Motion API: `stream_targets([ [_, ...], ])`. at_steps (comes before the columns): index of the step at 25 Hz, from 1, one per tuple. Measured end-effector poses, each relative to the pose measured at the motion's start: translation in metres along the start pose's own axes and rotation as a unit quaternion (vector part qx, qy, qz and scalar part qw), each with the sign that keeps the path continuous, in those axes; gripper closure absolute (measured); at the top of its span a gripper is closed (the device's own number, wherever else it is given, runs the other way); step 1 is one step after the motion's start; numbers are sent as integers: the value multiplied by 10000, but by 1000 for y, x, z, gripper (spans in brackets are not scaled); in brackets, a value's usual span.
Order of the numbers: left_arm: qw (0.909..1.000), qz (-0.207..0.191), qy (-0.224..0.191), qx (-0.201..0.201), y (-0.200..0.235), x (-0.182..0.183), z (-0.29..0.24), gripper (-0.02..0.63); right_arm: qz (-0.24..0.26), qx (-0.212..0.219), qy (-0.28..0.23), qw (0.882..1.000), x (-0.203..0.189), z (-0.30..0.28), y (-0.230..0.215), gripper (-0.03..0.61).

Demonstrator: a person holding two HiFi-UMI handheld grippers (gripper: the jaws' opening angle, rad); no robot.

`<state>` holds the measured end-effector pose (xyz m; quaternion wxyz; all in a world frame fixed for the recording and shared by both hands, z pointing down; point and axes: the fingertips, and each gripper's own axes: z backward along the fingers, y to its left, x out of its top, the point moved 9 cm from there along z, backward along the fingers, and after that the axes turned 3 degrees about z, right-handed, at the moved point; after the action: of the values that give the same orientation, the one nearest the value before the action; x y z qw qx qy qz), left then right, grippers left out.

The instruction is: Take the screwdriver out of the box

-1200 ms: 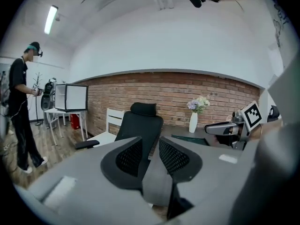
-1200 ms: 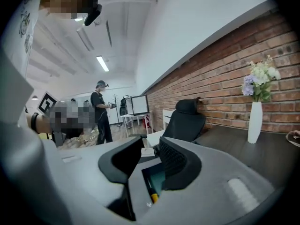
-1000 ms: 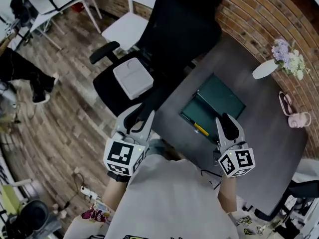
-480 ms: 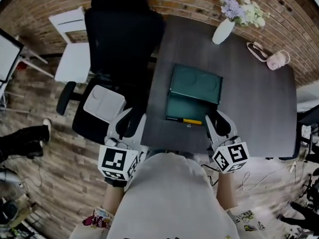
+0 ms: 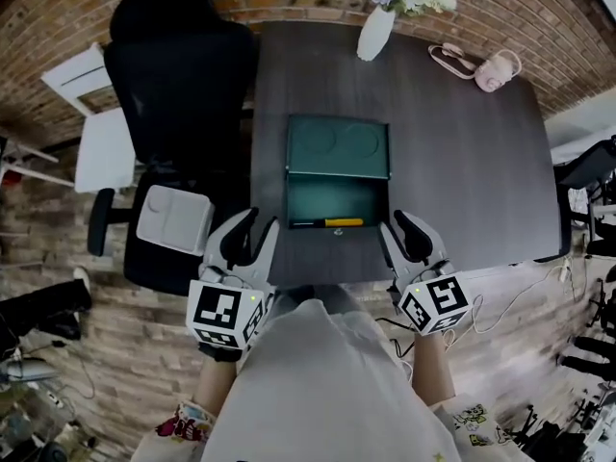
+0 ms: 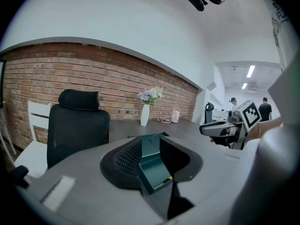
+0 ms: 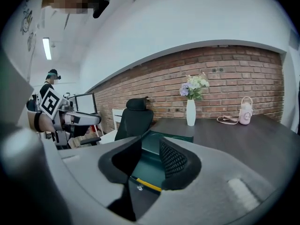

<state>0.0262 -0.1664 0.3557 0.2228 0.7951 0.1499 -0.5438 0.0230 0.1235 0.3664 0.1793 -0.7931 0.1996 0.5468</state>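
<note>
An open green box [image 5: 335, 198] lies on the dark table [image 5: 462, 162], its lid [image 5: 338, 143] tipped back. A screwdriver [image 5: 328, 223] with a yellow handle rests along the box's near wall. My left gripper [image 5: 258, 227] hangs open at the table's near edge, left of the box. My right gripper [image 5: 397, 225] is open to the box's right. Neither touches the box. In the left gripper view, the box [image 6: 151, 167] and the screwdriver [image 6: 167, 178] show between the empty jaws. The right gripper view frames the screwdriver [image 7: 147, 185] the same way.
A black office chair [image 5: 181, 75] stands at the table's left, with a white chair [image 5: 89, 142] beyond it and a pale tray [image 5: 173, 219] on the seat. A white vase of flowers [image 5: 376, 29] and a pink bottle with a strap [image 5: 495, 67] sit at the far edge.
The head view has swung round, so the box now lies square ahead instead of up to the right. Both grippers have come to the table's near edge, either side of the box.
</note>
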Motion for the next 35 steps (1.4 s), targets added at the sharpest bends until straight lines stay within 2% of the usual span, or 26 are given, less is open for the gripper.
stream_targets([
  [7,9999,-30,51,-95,-14,3,-13,491,2,5,103,9999,-4,-2,-14,462],
  [12,10000,-34,0,72,-16,5,-25,491,237,162,118,9995,-1,-7,-25,462],
  [26,9985,-36,-196,508,-36,25,-56,491,486,852,-87,9951,19,-22,-63,462],
  [35,9990,-44,-119,430,-38,28,-60,491,458,881,33,9951,19,-25,-67,462],
])
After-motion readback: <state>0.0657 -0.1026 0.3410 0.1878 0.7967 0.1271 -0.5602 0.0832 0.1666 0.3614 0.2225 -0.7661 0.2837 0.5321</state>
